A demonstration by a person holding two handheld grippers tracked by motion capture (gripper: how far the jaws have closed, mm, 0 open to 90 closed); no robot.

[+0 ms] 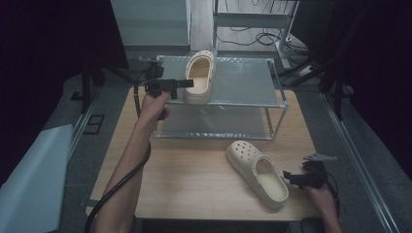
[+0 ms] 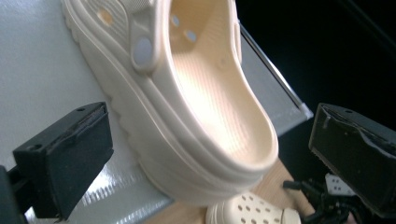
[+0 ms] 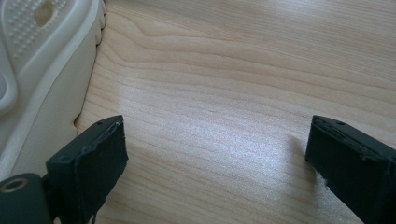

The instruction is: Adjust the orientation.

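Shelf clog: a cream clog (image 1: 199,77) lies on the top shelf (image 1: 243,80) of a metal rack at the far side of the counter, toe toward the back, heel opening toward the person.
Shelf clog in the left gripper view: its heel end (image 2: 201,116) sits between the two black jaws, sole flat on the grey shelf surface (image 2: 37,70); neither pad presses on it.
Left claw: the left claw (image 1: 187,83) reaches in from the left of the rack at the clog's heel side, jaws spread wide, gripping nothing.
Left hand: the left hand (image 1: 154,104) holds the tool just off the rack's left edge, a cable trailing down along the forearm.
Counter clog: a second cream clog (image 1: 256,171) lies on the wooden counter (image 1: 194,165) in front of the rack, toe pointing up-left, heel toward the near right corner.
Right claw: the right claw (image 1: 287,178) rests low at the heel of the counter clog, just beside it; its jaws stand apart over bare wood (image 3: 219,107), empty, with the clog's side (image 3: 51,60) just beyond one of them.
Rack: lower shelf (image 1: 214,124) sits under the top one.
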